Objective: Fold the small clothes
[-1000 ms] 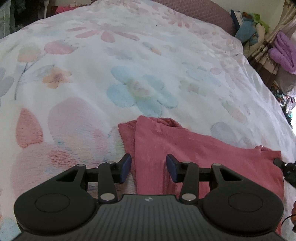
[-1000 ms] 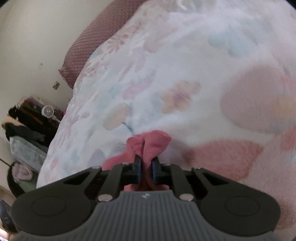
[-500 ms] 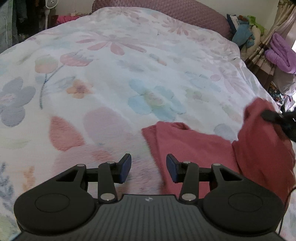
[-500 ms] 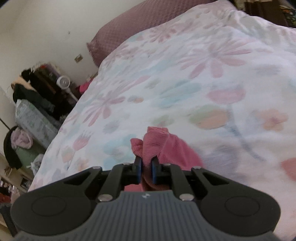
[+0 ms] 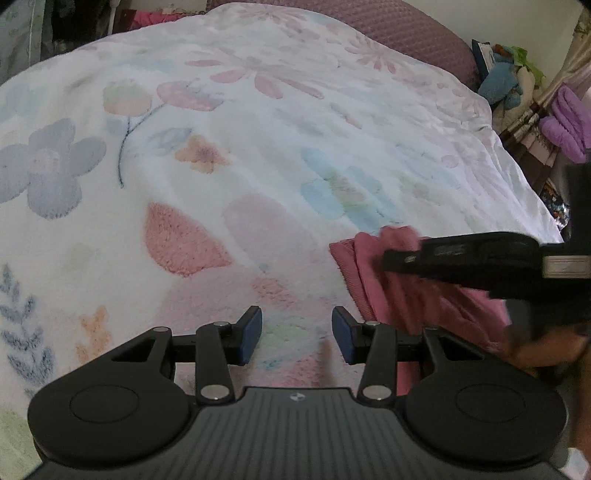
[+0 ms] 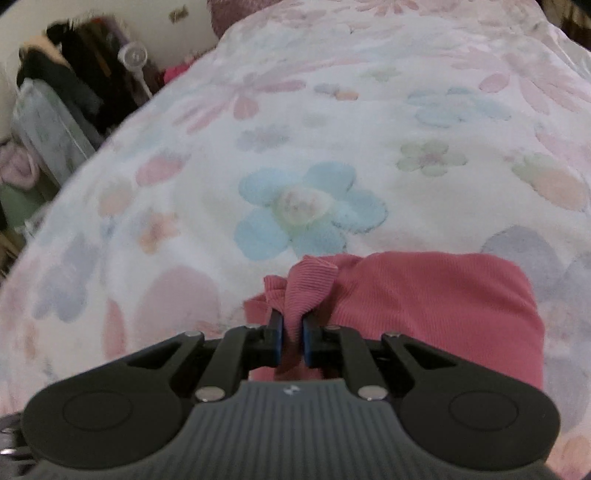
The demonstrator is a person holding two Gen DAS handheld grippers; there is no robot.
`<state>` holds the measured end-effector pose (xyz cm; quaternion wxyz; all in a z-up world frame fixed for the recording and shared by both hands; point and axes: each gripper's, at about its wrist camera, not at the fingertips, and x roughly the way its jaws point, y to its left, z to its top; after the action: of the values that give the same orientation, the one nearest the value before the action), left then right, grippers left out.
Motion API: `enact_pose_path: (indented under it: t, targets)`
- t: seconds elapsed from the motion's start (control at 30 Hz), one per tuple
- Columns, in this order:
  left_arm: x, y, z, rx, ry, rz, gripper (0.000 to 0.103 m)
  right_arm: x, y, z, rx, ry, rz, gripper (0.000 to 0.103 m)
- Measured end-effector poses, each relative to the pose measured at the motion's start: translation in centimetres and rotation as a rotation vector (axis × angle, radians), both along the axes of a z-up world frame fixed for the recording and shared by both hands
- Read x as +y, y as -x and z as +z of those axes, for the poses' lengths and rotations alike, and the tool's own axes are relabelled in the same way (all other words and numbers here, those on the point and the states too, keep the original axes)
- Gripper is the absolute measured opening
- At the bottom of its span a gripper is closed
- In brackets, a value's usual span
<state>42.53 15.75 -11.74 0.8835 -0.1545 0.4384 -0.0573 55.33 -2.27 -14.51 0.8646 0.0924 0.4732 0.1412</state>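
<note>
The right claw is clamped on a bunched edge of the pink garment; the fabric squeezes up between its two blue pads into a puckered knot, while the rest of the cloth spreads out to the right as a rounded, doubled-over slab lying on the bed. In the left wrist view that same claw reaches in from the right, over the garment, with the pinched corner standing above the layer beneath. The left claw stands partly open and holds nothing; only the blanket shows between its pads, and the garment's near edge lies just to its right. Judged from this, the fold is under way rather than finished: one edge seems to be carried across the body of the piece, it has not been laid down or released, and smoothing and perhaps a further fold are likely left. No other small clothes can be seen on the bed. The garment is a fine ribbed knit, soft and limp, creasing readily where gripped, so it will probably slump once let go. The blanket beneath is fluffy white fleece printed with large pastel flowers, rumpled in shallow ridges. Beyond it sits a mauve quilted headboard with a dimpled surface, and heaps of clothing crowd the room's edges.
</note>
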Motion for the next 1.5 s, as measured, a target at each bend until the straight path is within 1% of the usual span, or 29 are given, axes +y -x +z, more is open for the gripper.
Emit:
enact_pose_path:
  t: [0.1,0.13,0.17,0.2,0.27,0.3,0.37,0.43,0.5,0.53,0.63,0.7,0.77,0.8,0.83,0.87,0.9,0.93,0.97,1.0,1.03,1.07,1.13,1.23,1.3,1.4,1.47,1.5]
  targets:
    - [-0.3,0.0,0.0,0.01,-0.008,-0.01,0.051,0.3,-0.6,-1.4,0.055,-0.02,0.024,0.008]
    - [-0.5,0.1,0.0,0.014,-0.013,-0.014,0.051,0.5,-0.6,-1.5,0.066,-0.015,0.042,0.014]
    - [-0.7,0.2,0.0,0.02,-0.02,-0.018,0.051,0.7,-0.6,-1.5,0.069,-0.011,0.059,0.016]
    - [-0.8,0.3,0.2,0.027,-0.028,-0.019,0.051,0.7,-0.7,-1.2,0.074,-0.007,0.073,0.022]
    - [-0.9,0.8,0.6,0.028,-0.037,-0.019,0.051,0.4,-0.8,-0.1,0.081,-0.012,0.082,0.026]
    - [-1.0,1.1,1.1,0.029,-0.049,-0.023,0.051,0.1,-0.4,1.0,0.07,-0.017,0.085,0.03]
    - [-1.5,1.8,1.9,0.032,-0.09,-0.04,0.051,-0.8,1.1,3.5,0.017,-0.04,0.102,0.031]
    - [-2.4,2.6,2.7,0.043,-0.158,-0.066,0.051,-1.8,3.0,5.9,-0.031,-0.048,0.124,0.036]
    - [-3.1,3.6,3.3,0.046,-0.214,-0.075,0.051,-3.5,5.0,7.8,-0.061,-0.057,0.136,0.037]
    - [-3.4,4.1,3.5,0.045,-0.232,-0.07,0.051,-4.5,5.9,8.4,-0.071,-0.062,0.133,0.041]
    - [-4.0,5.5,3.8,0.06,-0.24,-0.062,0.051,-7.9,9.2,9.2,-0.099,-0.069,0.095,0.052]
    - [-4.3,6.2,3.7,0.073,-0.225,-0.064,0.051,-9.8,11.1,8.7,-0.117,-0.064,0.077,0.056]
    - [-4.5,7.0,3.5,0.085,-0.215,-0.066,0.051,-11.2,12.7,7.6,-0.126,-0.06,0.069,0.055]
    - [-4.6,7.4,3.4,0.096,-0.209,-0.068,0.051,-11.7,13.2,6.7,-0.115,-0.048,0.071,0.054]
    - [-4.6,7.7,3.3,0.105,-0.203,-0.066,0.051,-11.9,13.6,5.9,-0.11,-0.038,0.072,0.047]
    - [-4.6,8.0,3.2,0.112,-0.194,-0.062,0.051,-12.1,14.0,5.1,-0.107,-0.042,0.076,0.043]
    - [-4.5,8.3,3.2,0.12,-0.186,-0.058,0.051,-12.2,14.1,4.5,-0.101,-0.058,0.083,0.036]
    - [-4.4,8.5,3.2,0.127,-0.179,-0.053,0.051,-12.2,14.2,4.0,-0.095,-0.078,0.081,0.024]
    - [-4.4,8.7,3.2,0.13,-0.177,-0.048,0.051,-12.2,14.3,3.6,-0.091,-0.109,0.077,0.014]
    - [-4.3,9.0,3.4,0.132,-0.178,-0.041,0.051,-12.2,14.4,3.5,-0.09,-0.137,0.085,0.006]
    - [-4.1,9.2,3.4,0.131,-0.18,-0.037,0.051,-11.9,14.7,3.7,-0.095,-0.16,0.1,0.006]
    - [-4.0,9.3,3.5,0.131,-0.182,-0.033,0.051,-11.2,15.3,4.1,-0.112,-0.17,0.139,0.005]
    - [-3.6,9.5,3.7,0.128,-0.178,-0.025,0.051,-9.6,16.7,4.9,-0.142,-0.147,0.225,0.005]
    - [-3.2,9.5,3.7,0.12,-0.132,-0.016,0.051,-6.8,17.9,4.9,-0.131,-0.129,0.335,0.005]
    - [-2.9,9.2,3.5,0.129,-0.09,-0.009,0.051,-4.6,18.2,3.6,-0.098,-0.075,0.395,0.005]
    - [-2.5,9.1,3.2,0.137,-0.02,-0.002,0.051,-2.5,17.9,0.7,-0.039,-0.015,0.434,0.005]
    - [-2.5,8.9,2.9,0.142,0.02,-0.007,0.051,-2.1,17.7,-0.8,-0.011,-0.005,0.43,0.006]
    - [-2.5,8.8,2.7,0.143,0.039,-0.014,0.051,-2.2,17.6,-1.0,-0.008,-0.016,0.419,0.01]
